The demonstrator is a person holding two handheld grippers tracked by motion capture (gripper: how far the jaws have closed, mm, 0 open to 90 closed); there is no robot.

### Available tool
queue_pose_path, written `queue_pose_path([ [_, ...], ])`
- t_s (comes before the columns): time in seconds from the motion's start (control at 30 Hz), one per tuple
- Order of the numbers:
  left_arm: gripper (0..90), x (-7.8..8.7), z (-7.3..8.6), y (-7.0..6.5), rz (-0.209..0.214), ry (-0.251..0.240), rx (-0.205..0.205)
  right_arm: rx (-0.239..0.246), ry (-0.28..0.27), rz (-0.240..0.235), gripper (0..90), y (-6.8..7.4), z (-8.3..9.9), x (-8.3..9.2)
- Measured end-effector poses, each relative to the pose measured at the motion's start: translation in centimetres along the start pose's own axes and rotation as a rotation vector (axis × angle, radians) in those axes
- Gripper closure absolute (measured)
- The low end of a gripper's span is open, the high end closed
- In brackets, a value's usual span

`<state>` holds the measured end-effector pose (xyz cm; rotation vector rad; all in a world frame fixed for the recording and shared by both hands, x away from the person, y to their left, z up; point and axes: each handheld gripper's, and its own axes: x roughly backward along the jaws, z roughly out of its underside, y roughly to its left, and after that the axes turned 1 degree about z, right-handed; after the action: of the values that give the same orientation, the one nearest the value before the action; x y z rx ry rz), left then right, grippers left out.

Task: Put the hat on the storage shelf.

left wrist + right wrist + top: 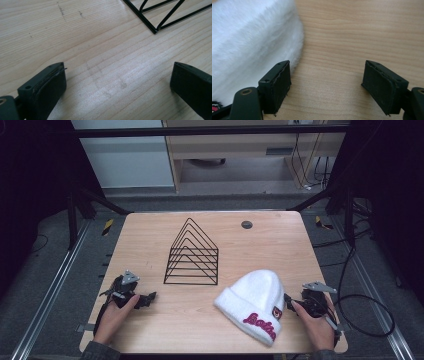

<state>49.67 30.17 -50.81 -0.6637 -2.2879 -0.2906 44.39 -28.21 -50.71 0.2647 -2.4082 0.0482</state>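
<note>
A person sits at a light wooden table (165,320) with a two-jaw gripper in each hand, forearms coming in from the near edge. The left gripper (146,300) rests low on the table at the near left, held by the left hand (114,312), a grey three-cornered plate on its top; its jaws point toward the middle of the table. In the left gripper view the left gripper (117,82) has its two black jaws spread wide apart with nothing but bare wood grain between them, and a corner of the black wire rack (160,17) shows ahead at the upper right. That wire rack (192,255) stands near the table's centre, a row of peaked wire frames on a rectangular base, well apart from both grippers. A white fuzzy beanie (252,302) lies on the near right part of the table, its folded cuff toward the near edge with pink lettering and a small round badge on it. The right gripper (289,301) sits just beside the beanie's right side, held by the right hand (315,320), with a cable trailing off the table's right edge. In the right gripper view the right gripper (325,82) is likewise spread open over bare wood, holding nothing; the beanie (249,45) lies against the outer side of the left-hand jaw, outside the gap. A small dark round disc (246,224) sits near the far edge.
</note>
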Motion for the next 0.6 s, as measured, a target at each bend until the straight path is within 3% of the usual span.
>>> queue_pose_path([
  [0.07,0.0,0.0,0.0,0.0,0.0,0.0,0.0,0.017,0.002,0.006,23.1,0.0,-0.2,0.1],
  [0.1,0.0,0.0,0.0,0.0,0.0,0.0,0.0,0.053,0.02,0.014,25.4,0.2,-1.0,0.4],
  [0.27,0.0,0.0,0.0,0.0,0.0,0.001,-0.001,0.094,0.036,-0.006,32.4,0.6,-2.9,1.0],
  [0.3,0.0,0.0,0.0,0.0,0.0,0.0,0.0,0.117,0.029,-0.027,37.1,1.1,-4.3,1.6],
  [0.33,0.0,0.0,0.0,0.0,0.0,0.0,0.0,0.117,0.029,-0.027,37.1,1.1,-4.3,1.6],
  [0.37,0.0,0.0,0.0,0.0,0.0,0.0,-0.001,0.15,0.039,-0.058,40.8,1.9,-5.7,1.8],
  [0.47,0.0,0.0,0.0,0.0,0.0,0.0,-0.001,0.18,0.069,-0.132,45.9,3.1,-7.4,1.4],
  [0.6,0.0,0.0,0.0,0.0,0.0,0.0,-0.001,0.222,0.11,-0.151,47.9,3.9,-8.9,-0.1],
])
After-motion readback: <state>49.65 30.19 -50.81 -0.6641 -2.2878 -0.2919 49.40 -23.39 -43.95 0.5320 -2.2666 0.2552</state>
